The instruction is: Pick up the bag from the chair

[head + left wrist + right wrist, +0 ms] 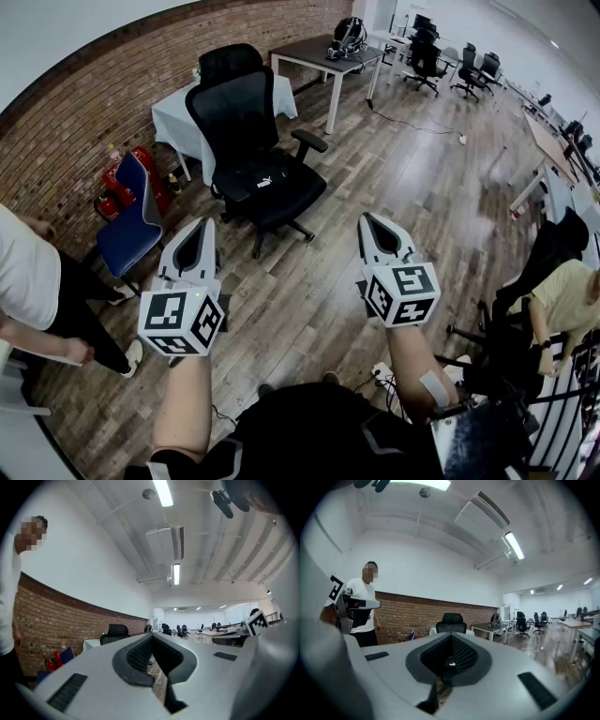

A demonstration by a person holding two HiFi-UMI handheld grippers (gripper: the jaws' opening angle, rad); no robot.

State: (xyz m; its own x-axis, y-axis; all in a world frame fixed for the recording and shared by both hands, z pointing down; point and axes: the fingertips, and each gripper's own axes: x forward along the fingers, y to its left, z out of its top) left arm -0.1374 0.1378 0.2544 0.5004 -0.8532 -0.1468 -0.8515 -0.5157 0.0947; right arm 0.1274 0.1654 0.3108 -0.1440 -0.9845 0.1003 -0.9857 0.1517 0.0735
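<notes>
Task barely begun: the flat black fabric bag (265, 180) lay on the seat of the black swivel office chair (236, 111), at twelve o'clock, well apart from the left hand-held gripper (204, 227) and right hand-held gripper (367, 221). Both had jaws pressed together and empty. Approach, grasp and lift remained.

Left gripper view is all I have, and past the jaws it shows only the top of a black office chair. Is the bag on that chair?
Observer: Yes. In the head view a black bag with a white logo lies flat on the seat of the black chair.
Operator: Are the grippers at it?
Observer: No. The left gripper and right gripper both point toward the chair, with bare wood floor between them and its base.
Operator: What state is the right one in?
Observer: The right gripper view shows its jaws together with nothing held between them.
</notes>
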